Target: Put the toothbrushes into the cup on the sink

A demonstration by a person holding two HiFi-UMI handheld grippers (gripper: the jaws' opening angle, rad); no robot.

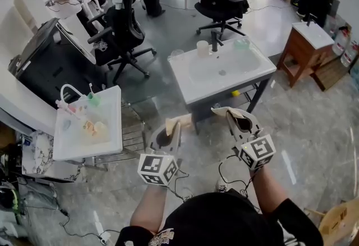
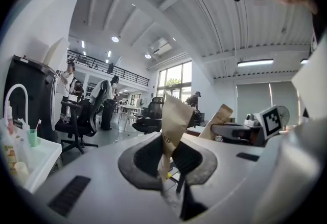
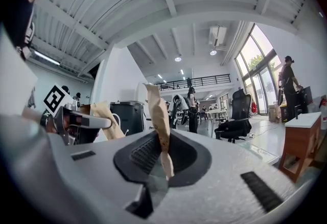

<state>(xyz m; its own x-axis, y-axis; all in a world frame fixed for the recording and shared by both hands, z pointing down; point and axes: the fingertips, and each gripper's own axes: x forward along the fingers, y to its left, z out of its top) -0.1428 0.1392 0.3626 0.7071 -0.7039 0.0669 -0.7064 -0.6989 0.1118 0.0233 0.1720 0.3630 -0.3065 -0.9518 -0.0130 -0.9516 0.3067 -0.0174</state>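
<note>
The left hand-held gripper (image 1: 175, 127) and right hand-held gripper (image 1: 227, 115) each pinch a thin paper packet (image 2: 173, 115), perhaps a toothbrush, which could slip before reaching the upper-centre cup (image 1: 202, 48).

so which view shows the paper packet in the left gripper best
The left gripper view: the tan paper packet stands close up, pinched in the shut left gripper. The head view shows only its end past that gripper; the right gripper view shows it small, at the left.
</note>
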